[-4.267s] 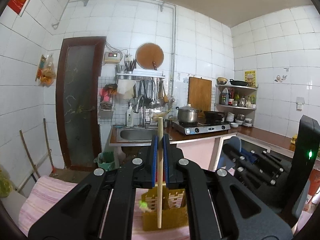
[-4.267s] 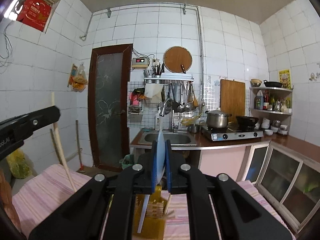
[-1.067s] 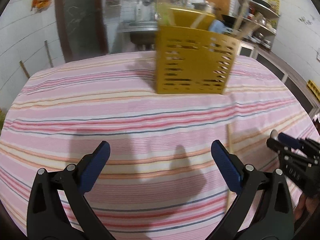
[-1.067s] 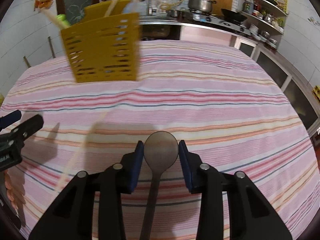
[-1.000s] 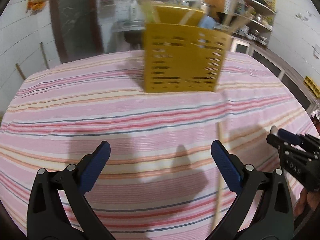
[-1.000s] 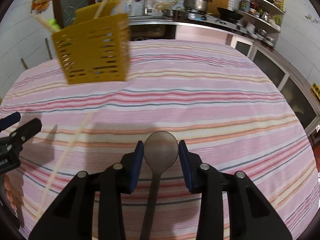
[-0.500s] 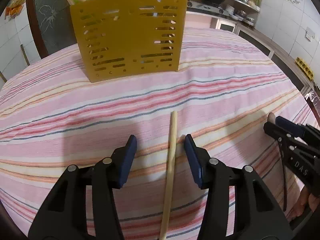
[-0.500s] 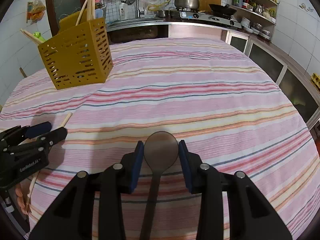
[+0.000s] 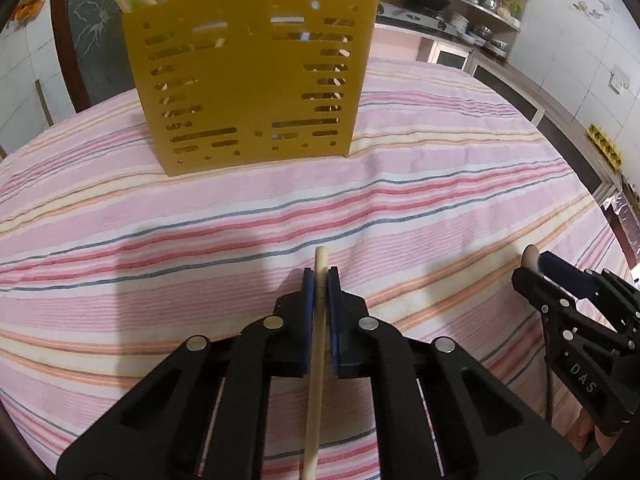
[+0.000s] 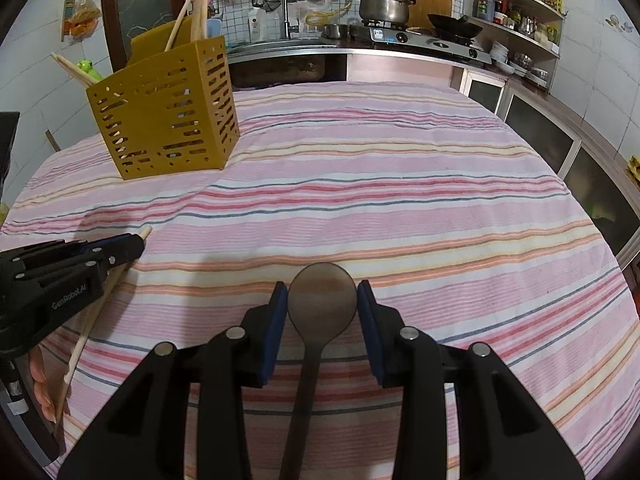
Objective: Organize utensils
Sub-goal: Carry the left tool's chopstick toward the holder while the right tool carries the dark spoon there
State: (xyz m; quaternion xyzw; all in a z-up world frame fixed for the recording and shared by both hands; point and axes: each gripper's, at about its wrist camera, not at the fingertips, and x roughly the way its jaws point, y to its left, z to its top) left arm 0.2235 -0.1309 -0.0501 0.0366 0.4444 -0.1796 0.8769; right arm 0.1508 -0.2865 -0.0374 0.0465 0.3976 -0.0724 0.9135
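Observation:
A yellow slotted utensil holder [image 9: 252, 76] stands on the striped tablecloth and holds several wooden sticks and a blue utensil; it also shows in the right wrist view [image 10: 164, 112]. My left gripper [image 9: 319, 280] is shut on a pale wooden chopstick [image 9: 316, 360] lying low over the cloth, in front of the holder. My right gripper [image 10: 322, 292] is shut on the bowl of a dark wooden spoon [image 10: 322, 304]. The right gripper shows in the left wrist view [image 9: 560, 280]; the left gripper shows in the right wrist view [image 10: 100, 254].
The pink striped tablecloth [image 10: 400, 184] covers the round table. Behind it are a sink [image 10: 276, 46], a stove with a pot [image 10: 384, 6] and shelves [image 10: 516, 20]. A dark door [image 10: 140, 4] is at the back left.
My left gripper has closed on the chopstick, which lay between its open fingers half a second ago. It has also moved closer to the holder. The right gripper keeps its hold on the spoon.

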